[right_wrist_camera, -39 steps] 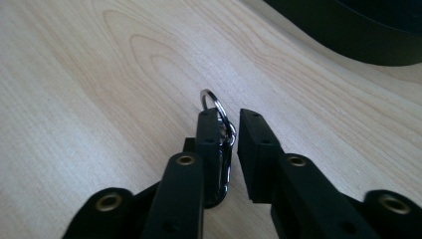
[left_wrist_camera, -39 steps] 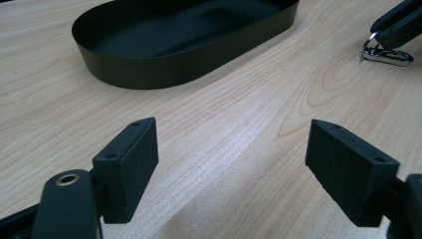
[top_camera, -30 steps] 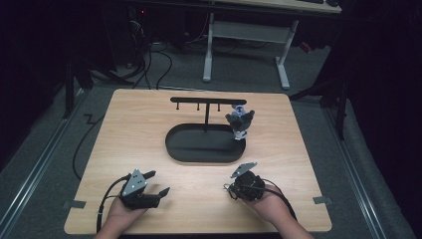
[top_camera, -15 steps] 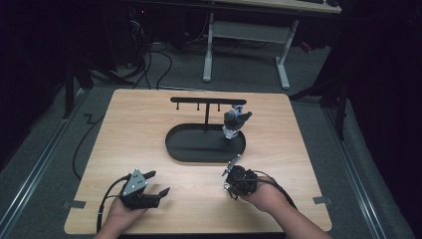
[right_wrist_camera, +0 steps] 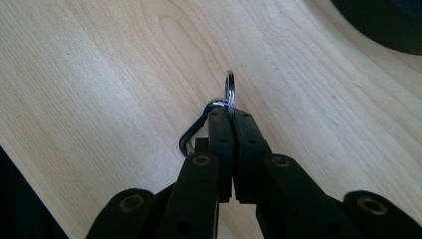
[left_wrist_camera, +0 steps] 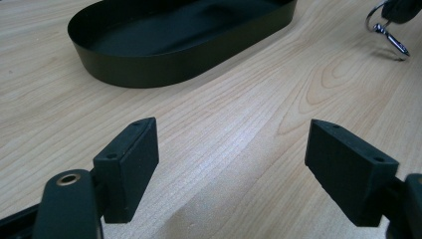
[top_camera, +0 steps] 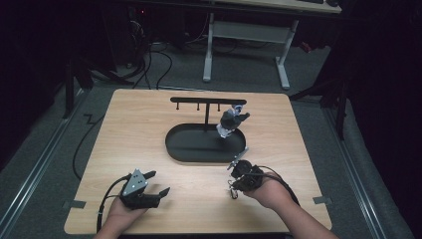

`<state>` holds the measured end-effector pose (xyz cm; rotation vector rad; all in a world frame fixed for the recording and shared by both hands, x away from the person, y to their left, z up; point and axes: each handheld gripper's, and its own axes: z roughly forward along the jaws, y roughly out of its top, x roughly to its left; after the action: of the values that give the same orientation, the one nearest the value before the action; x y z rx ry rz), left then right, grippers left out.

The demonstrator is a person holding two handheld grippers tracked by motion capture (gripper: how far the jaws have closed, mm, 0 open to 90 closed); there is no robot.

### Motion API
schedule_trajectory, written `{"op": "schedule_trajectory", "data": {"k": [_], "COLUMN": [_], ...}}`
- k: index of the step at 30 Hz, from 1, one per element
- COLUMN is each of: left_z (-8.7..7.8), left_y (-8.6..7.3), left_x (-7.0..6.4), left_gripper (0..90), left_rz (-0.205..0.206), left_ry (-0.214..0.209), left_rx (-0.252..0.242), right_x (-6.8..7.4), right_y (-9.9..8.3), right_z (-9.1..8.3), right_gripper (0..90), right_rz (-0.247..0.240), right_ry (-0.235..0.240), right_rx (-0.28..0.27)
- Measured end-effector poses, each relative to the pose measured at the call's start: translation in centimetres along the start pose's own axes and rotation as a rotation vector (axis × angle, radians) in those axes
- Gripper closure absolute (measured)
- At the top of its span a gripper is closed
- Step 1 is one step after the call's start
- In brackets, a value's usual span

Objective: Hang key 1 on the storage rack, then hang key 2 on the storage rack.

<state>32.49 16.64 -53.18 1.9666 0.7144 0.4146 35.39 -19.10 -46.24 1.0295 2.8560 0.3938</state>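
Observation:
My right gripper (top_camera: 235,185) hovers over the wooden table just in front of the black oval tray (top_camera: 185,151). It is shut on a metal key ring (right_wrist_camera: 230,90), and a dark clip (right_wrist_camera: 190,138) hangs beside the ring. My left gripper (top_camera: 156,183) rests near the table's front left, open with nothing between its pads (left_wrist_camera: 130,160). From there the tray wall (left_wrist_camera: 149,74) lies ahead, and the key ring (left_wrist_camera: 389,36) shows at the upper right. A small grey and white keychain figure (top_camera: 231,121) hangs from the black hook rack (top_camera: 207,101) over the tray.
The rack stands at the tray's far side with several small hooks under its bar. A cable (top_camera: 102,209) trails from the left gripper off the front edge. A white-legged desk (top_camera: 245,31) stands on the floor beyond the table. Bare wood lies between the two grippers.
My right gripper has moved a little left and forward toward the tray, still holding the key ring. The hanging figure has shifted slightly left. The left gripper has stayed put.

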Motion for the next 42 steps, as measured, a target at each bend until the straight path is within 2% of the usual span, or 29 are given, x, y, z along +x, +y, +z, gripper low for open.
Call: {"op": "schedule_trajectory", "data": {"k": [8, 14, 23, 31, 37, 40, 42], "left_z": [0.0, 0.0, 0.0, 0.0, 0.0, -0.1, -0.1], "left_y": [0.0, 0.0, 0.0, 0.0, 0.0, 0.0, 0.0], "left_x": [0.0, 0.1, 0.1, 0.1, 0.1, 0.1, 0.1], "left_gripper": [21.9, 21.8, 21.9, 21.8, 21.6, 21.6, 21.6], "left_rz": [-0.001, -0.002, -0.004, -0.006, -0.005, -0.006, -0.005], "left_ry": [-0.002, -0.006, -0.013, -0.012, -0.014, -0.014, -0.013], "left_rx": [-0.003, -0.007, -0.013, -0.020, -0.020, -0.023, -0.023], "right_x": [-0.7, -1.7, -2.6, -2.9, -3.3, -3.5, -3.8], "right_y": [-0.4, -0.4, -0.2, 0.3, 1.0, 1.7, 2.3], "right_z": [-1.8, -3.5, -5.2, -6.3, -6.7, -6.9, -7.1], "right_gripper": [89.1, 89.1, 89.1, 89.1, 89.1, 89.1, 89.1], "right_rz": [0.018, 0.058, 0.098, 0.100, 0.102, 0.110, 0.097], "right_ry": [-0.006, -0.008, -0.026, -0.044, -0.039, -0.032, -0.039], "right_rx": [-0.016, -0.044, -0.040, -0.041, -0.053, -0.053, -0.052]}}
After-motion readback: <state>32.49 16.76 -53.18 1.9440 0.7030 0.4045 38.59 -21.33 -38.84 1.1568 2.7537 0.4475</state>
